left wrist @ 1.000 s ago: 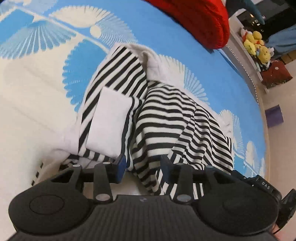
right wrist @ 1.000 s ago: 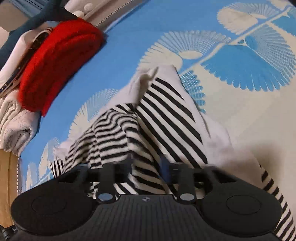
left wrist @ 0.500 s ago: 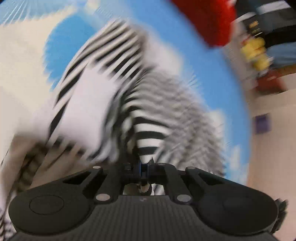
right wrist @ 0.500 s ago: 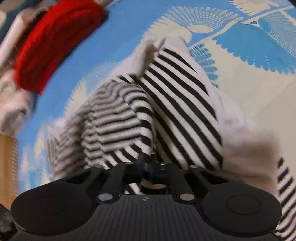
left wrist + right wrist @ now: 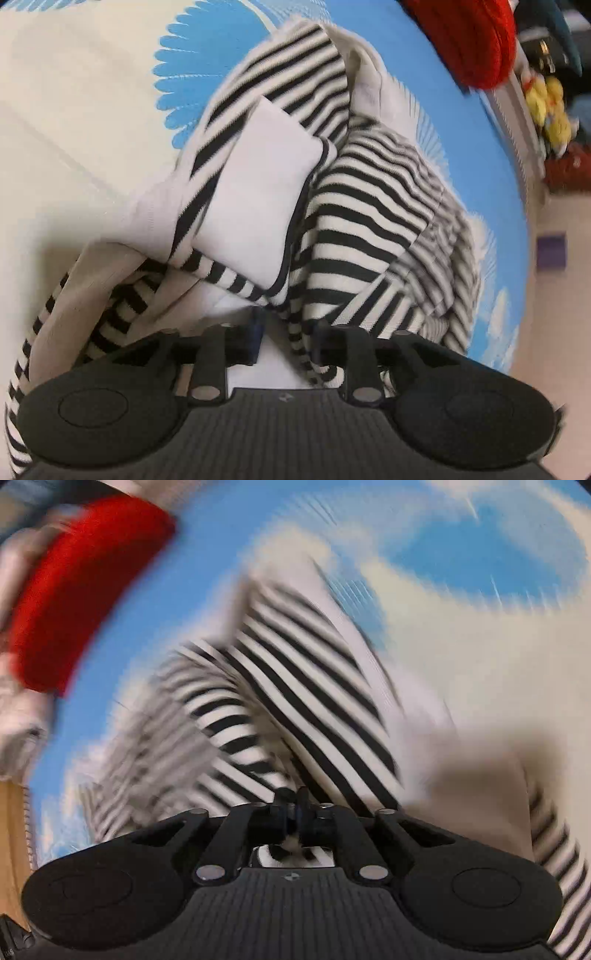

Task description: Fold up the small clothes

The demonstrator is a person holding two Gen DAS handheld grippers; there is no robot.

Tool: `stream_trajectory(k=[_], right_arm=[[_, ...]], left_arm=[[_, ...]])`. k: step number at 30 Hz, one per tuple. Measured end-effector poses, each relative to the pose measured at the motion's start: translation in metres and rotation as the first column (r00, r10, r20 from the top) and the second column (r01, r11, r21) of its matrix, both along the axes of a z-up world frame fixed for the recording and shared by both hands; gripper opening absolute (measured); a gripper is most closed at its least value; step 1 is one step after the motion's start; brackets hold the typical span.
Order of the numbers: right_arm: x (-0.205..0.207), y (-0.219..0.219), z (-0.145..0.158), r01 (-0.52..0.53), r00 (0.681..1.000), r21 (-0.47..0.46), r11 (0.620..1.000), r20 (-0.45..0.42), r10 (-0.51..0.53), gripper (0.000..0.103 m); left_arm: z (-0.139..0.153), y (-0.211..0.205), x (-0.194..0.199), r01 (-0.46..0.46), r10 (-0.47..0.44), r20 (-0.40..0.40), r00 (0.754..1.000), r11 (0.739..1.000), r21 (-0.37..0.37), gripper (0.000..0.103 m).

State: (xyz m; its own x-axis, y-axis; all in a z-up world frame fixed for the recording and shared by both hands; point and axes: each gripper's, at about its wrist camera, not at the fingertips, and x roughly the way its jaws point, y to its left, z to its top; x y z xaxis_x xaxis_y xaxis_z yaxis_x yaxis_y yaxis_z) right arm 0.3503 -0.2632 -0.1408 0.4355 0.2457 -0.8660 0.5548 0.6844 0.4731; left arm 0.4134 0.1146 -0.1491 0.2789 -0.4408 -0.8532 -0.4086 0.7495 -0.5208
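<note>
A black-and-white striped garment (image 5: 362,206) with a white patch (image 5: 266,192) lies bunched on the blue and cream patterned cover (image 5: 74,110). My left gripper (image 5: 288,332) is open, its jaws apart, with striped cloth lying between and over the fingers. In the right wrist view, which is blurred, the same striped garment (image 5: 295,686) rises from my right gripper (image 5: 295,808), which is shut on a fold of it.
A red knitted item (image 5: 472,40) lies at the far edge of the cover; it also shows in the right wrist view (image 5: 81,590). Yellow toys (image 5: 546,107) and a purple box (image 5: 550,251) sit beyond the edge. Pale folded cloth (image 5: 18,716) lies at the left.
The left gripper shut on the striped cloth half a second ago and has now opened again. The right gripper shut on a fold and stays shut while moving.
</note>
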Motion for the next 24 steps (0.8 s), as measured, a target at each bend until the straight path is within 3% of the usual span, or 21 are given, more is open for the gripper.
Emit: stream_trajectory(k=[2, 4, 9, 13, 17, 24], right_arm=[[-0.002, -0.003, 0.002, 0.036, 0.999, 0.006, 0.999, 0.008, -0.036, 0.023], [0.000, -0.001, 0.018, 0.022, 0.998, -0.044, 0.999, 0.054, -0.020, 0.028], [0.000, 0.004, 0.052, 0.018, 0.983, -0.176, 0.984, 0.181, 0.014, 0.031], [0.004, 0.006, 0.062, 0.002, 0.967, -0.209, 0.978, 0.250, 0.052, 0.031], [0.010, 0.012, 0.062, -0.042, 0.956, -0.182, 0.982, 0.279, 0.092, 0.031], [0.014, 0.027, 0.054, -0.128, 0.958, -0.161, 0.979, 0.235, 0.164, 0.031]], left_arm=[[0.018, 0.001, 0.002, 0.008, -0.010, 0.074, 0.997, 1.000, 0.027, 0.041], [0.034, -0.003, 0.000, 0.031, -0.043, 0.147, 0.988, 0.996, 0.077, 0.051], [0.061, -0.020, -0.002, 0.072, -0.125, 0.285, 0.950, 0.979, 0.189, 0.050], [0.079, -0.027, -0.009, 0.091, -0.174, 0.363, 0.915, 0.967, 0.236, 0.044], [0.080, -0.030, -0.005, 0.116, -0.183, 0.375, 0.909, 0.974, 0.196, 0.028], [0.071, -0.032, -0.002, 0.140, -0.204, 0.331, 0.921, 0.968, 0.206, 0.027]])
